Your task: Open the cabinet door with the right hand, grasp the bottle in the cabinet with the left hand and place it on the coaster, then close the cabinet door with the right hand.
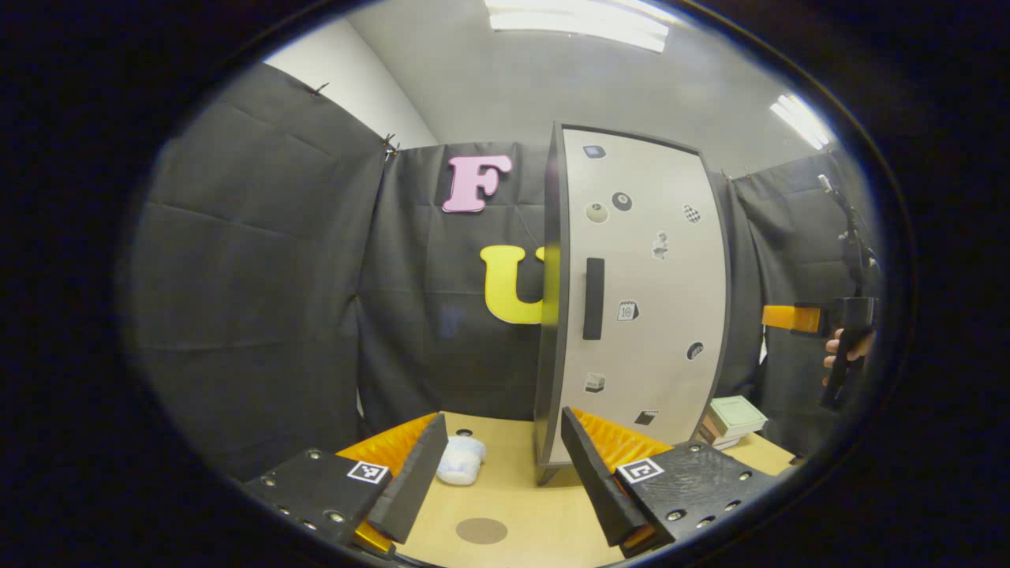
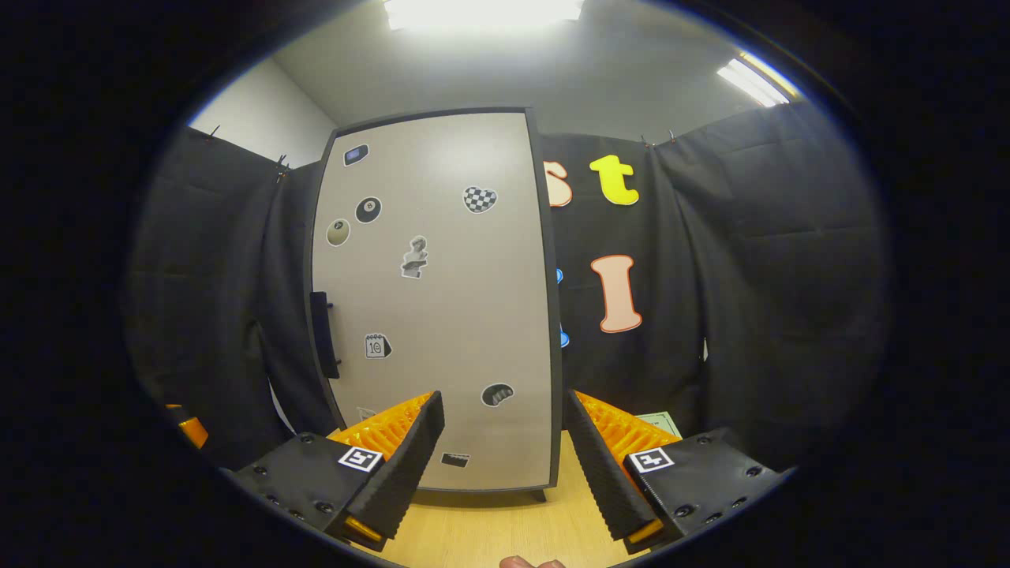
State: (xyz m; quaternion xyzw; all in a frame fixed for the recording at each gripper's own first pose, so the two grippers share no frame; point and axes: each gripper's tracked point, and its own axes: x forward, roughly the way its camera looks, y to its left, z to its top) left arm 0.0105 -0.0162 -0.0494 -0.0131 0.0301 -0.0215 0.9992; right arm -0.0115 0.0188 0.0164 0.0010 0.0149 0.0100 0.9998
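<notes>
Cabinet door (image 2: 434, 300) standing upright & shut, handle (image 1: 593, 298) running vertical, coaster (image 1: 481, 530) lying flat on desk (image 1: 521, 505), left tool (image 1: 497, 473) & right tool (image 2: 501, 457) both gaping wide, holding nothing.

Calendar sticker (image 2: 378, 345) on cabinet door (image 2: 442, 315) is showing "10"; black ball sticker (image 2: 368, 209) on the same door is showing "8". Other stickers too small to read. Square black-and-white coded tags sitting on gripper fingers, no readable txt.
</notes>
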